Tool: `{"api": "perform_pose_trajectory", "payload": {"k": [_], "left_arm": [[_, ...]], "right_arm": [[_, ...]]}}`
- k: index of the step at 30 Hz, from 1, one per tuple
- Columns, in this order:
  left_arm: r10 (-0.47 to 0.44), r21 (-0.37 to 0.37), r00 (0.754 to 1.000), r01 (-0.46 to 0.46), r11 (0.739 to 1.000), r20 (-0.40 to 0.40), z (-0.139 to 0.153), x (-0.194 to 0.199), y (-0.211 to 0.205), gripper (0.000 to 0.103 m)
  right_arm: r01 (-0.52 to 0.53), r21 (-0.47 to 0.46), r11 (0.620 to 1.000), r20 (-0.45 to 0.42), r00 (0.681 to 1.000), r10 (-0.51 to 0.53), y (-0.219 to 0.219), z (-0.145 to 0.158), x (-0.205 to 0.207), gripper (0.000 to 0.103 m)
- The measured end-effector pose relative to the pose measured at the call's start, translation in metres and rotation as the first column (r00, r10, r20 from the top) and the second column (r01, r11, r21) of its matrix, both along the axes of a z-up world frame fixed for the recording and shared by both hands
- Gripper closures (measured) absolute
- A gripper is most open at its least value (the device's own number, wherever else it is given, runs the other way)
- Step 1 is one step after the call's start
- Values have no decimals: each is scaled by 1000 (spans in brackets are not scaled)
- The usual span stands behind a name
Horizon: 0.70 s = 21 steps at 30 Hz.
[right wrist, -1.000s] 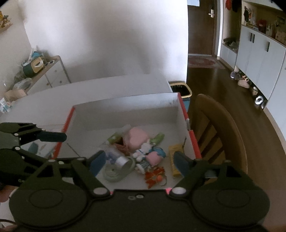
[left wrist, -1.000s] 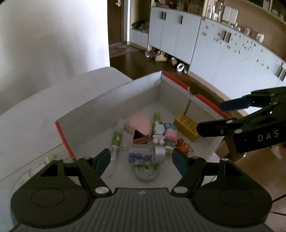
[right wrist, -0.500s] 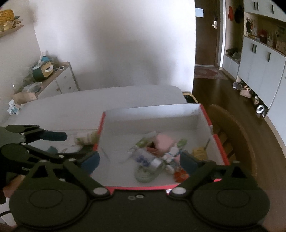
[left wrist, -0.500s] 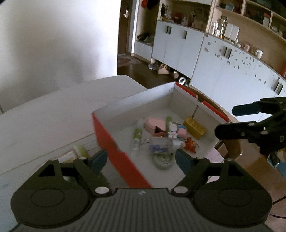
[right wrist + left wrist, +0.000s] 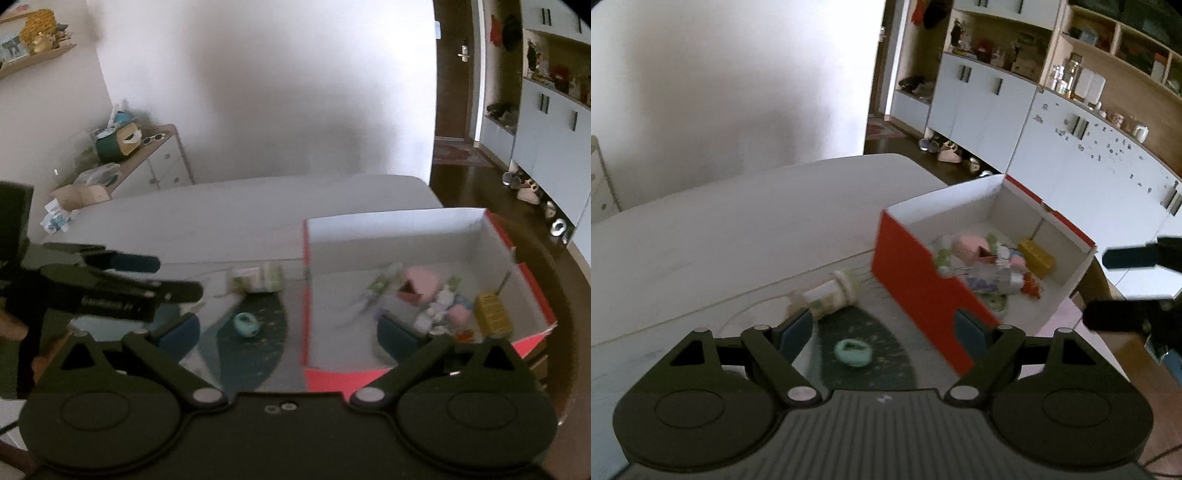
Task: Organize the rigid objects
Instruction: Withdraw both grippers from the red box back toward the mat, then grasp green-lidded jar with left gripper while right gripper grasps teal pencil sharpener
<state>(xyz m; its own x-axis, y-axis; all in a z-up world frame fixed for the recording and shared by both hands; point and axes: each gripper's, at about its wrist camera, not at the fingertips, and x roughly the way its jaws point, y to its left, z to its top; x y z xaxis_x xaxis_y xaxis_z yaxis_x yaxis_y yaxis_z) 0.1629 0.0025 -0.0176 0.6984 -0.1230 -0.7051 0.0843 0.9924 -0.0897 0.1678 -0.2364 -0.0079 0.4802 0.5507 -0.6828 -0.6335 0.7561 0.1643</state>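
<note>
A red box with a white inside [image 5: 916, 277] [image 5: 402, 225] stands on the table's right part. It holds several small items: a pink piece [image 5: 967, 245] [image 5: 421, 280], a yellow block [image 5: 1036, 254] [image 5: 493, 314] and a clear tube [image 5: 990, 282]. Left of the box a small bottle [image 5: 831, 295] [image 5: 256, 278] lies on its side, and a teal ring [image 5: 852, 352] [image 5: 245, 325] rests on a dark mat [image 5: 864, 365]. My left gripper [image 5: 884, 332] is open and empty above the mat. My right gripper [image 5: 290, 334] is open and empty over the box's near left corner.
The white table [image 5: 738, 221] stretches back to a white wall. A wooden chair [image 5: 1099, 284] stands behind the box at the right. White cabinets [image 5: 1071, 166] line the far right. A dresser with clutter [image 5: 147, 162] stands at the far left.
Both grippers have drawn back and to the left from over the box. The mat, teal ring and bottle have come into view. Both stay open and empty.
</note>
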Motion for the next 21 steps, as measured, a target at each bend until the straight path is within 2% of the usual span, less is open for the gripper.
{"api": "perform_pose_trajectory", "payload": {"k": [10,16,21], "left_arm": [[39,26,999,-39,999,7,-16,1,51,19],[53,-18,998,-54,998,-28,-33,15,73,19],[39,-43,998,-41,998,-59,-47,35,78,19]], "right_arm": [[-42,-18,999,-30,999,41,52,-27,-27,1],[-55,-29,998,-59,997,53,79,-49,-28,2],[-44,-25,999,-103,994,41,98,-69,-17,8]]}}
